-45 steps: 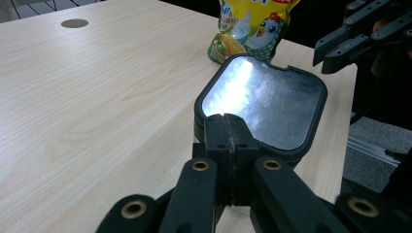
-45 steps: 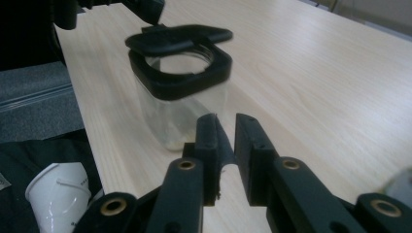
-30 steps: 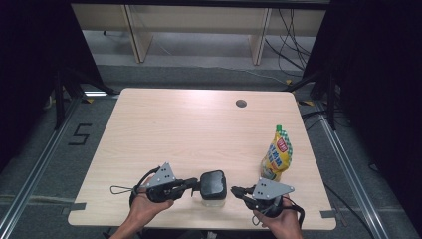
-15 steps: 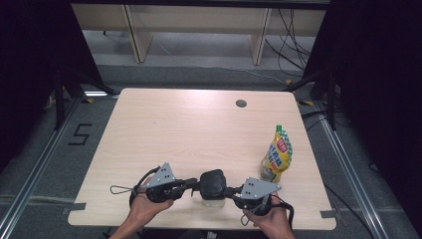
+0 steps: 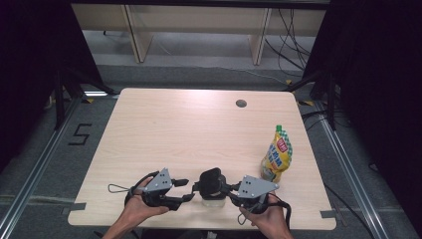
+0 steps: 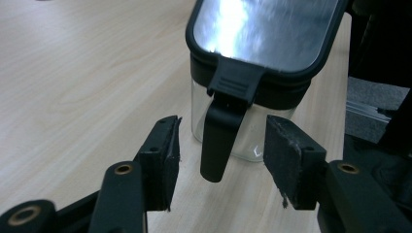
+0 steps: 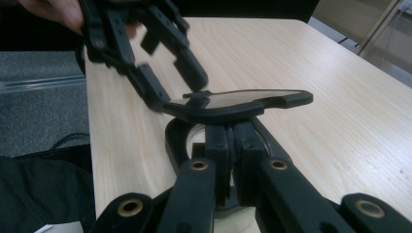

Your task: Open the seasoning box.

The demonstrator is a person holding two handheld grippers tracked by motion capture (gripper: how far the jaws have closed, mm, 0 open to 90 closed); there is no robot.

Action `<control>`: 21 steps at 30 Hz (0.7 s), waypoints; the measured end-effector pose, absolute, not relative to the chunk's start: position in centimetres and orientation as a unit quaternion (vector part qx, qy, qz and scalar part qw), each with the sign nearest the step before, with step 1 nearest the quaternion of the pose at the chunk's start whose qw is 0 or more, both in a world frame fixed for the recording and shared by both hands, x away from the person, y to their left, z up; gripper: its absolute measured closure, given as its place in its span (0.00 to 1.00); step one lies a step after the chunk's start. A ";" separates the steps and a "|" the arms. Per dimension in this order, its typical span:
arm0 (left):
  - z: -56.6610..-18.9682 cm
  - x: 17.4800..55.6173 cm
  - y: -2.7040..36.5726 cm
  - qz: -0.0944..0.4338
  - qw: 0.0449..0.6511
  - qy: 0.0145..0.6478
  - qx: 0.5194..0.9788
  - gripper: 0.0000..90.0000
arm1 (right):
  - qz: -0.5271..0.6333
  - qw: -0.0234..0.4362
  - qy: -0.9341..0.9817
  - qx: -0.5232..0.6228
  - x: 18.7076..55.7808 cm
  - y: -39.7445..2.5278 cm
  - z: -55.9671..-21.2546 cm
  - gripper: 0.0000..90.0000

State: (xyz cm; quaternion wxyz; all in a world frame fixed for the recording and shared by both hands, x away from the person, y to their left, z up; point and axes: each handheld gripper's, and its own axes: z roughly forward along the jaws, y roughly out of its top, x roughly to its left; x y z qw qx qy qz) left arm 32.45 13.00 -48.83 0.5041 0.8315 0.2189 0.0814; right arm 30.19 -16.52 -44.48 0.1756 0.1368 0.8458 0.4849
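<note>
With the right gripper (image 5: 230,189) clamped on the clear glass jar's black-rimmed lid (image 6: 262,36) from 3 o'clock, the wide-open left gripper (image 6: 221,160) should close squarely on the black hanging latch tab (image 6: 218,141).

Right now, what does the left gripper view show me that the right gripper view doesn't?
Left gripper view: the jar's clear wall and a black latch flap hanging from the lid, between the left gripper's open jaws.

Right gripper view: the right gripper with jaws shut on a black part at the jar's rim, under the lid, and the person's fingers on the other gripper.

Both: the lid and the wooden table.
</note>
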 end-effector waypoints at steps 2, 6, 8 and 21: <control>-49.4 32.7 12.7 0.084 0.498 0.220 0.835 0.52 | 0.486 0.176 0.845 0.137 30.2 -16.3 -44.4 0.97; -49.8 33.1 12.4 0.082 0.497 0.209 0.838 0.53 | 0.485 0.181 0.845 0.132 30.3 -16.1 -44.1 0.97; -49.9 33.3 12.3 0.082 0.501 0.198 0.838 0.57 | 0.488 0.185 0.843 0.132 30.4 -15.9 -44.0 0.97; -49.9 33.2 11.8 0.094 0.497 0.181 0.844 0.80 | 0.491 0.183 0.844 0.115 30.9 -14.0 -43.5 0.97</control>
